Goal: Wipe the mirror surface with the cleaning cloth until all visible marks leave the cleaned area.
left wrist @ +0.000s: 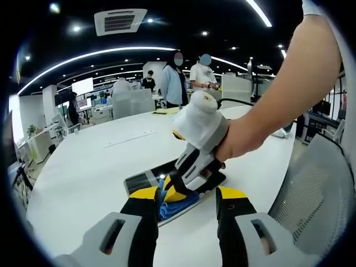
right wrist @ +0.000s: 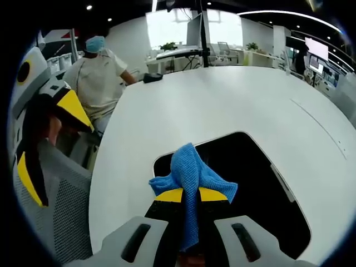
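Observation:
The mirror (right wrist: 250, 183) lies flat on the white table (right wrist: 222, 105) as a dark rectangular sheet. My right gripper (right wrist: 190, 196) is shut on the blue cleaning cloth (right wrist: 192, 169), which bunches up above its yellow tips and rests on the mirror's near edge. In the left gripper view, a hand holds the right gripper (left wrist: 173, 192) tilted down, pressing the cloth (left wrist: 177, 207) onto the mirror (left wrist: 146, 179). My left gripper (left wrist: 189, 201) stands open just short of the mirror, nothing between its fingers. It also appears off the table's edge at the left as the left gripper (right wrist: 55, 119).
A grey mesh chair (left wrist: 317, 183) stands beside the table edge, also seen as the chair (right wrist: 53, 206). A person in a beige top (right wrist: 97, 78) sits at the table's far side. Other people (left wrist: 178, 83) stand beyond the table. Desks and monitors fill the background.

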`<action>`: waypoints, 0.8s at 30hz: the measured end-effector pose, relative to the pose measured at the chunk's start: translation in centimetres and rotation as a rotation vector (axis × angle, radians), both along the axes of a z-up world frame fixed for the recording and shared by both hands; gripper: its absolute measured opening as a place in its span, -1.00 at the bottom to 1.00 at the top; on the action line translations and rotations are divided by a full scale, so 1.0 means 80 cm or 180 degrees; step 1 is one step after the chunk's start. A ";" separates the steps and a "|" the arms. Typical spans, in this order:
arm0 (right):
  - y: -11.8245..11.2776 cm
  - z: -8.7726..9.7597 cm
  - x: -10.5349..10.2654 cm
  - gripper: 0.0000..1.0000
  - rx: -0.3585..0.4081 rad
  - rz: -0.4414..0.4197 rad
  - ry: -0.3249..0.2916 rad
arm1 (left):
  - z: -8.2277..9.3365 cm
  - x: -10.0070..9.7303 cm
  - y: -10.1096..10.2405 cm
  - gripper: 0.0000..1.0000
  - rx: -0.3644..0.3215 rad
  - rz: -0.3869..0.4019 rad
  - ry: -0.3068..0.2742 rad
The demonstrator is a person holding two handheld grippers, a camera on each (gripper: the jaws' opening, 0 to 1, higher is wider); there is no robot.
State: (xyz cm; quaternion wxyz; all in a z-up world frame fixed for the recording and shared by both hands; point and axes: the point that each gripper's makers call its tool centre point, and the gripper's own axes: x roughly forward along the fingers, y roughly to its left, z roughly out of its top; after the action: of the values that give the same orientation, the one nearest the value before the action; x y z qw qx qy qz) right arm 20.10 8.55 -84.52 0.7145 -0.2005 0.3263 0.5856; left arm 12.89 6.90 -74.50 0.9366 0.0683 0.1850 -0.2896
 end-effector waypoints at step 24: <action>0.020 0.000 -0.002 -0.93 0.0015 0.0091 -0.0008 | 0.002 0.000 0.003 -0.23 0.0013 0.0029 -0.0021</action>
State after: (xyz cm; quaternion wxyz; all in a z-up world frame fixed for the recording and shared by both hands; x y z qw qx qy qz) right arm 19.93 10.15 -84.52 0.7068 -0.2042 0.3211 0.5963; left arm 12.92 7.10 -74.31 0.9384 0.0704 0.1828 -0.2847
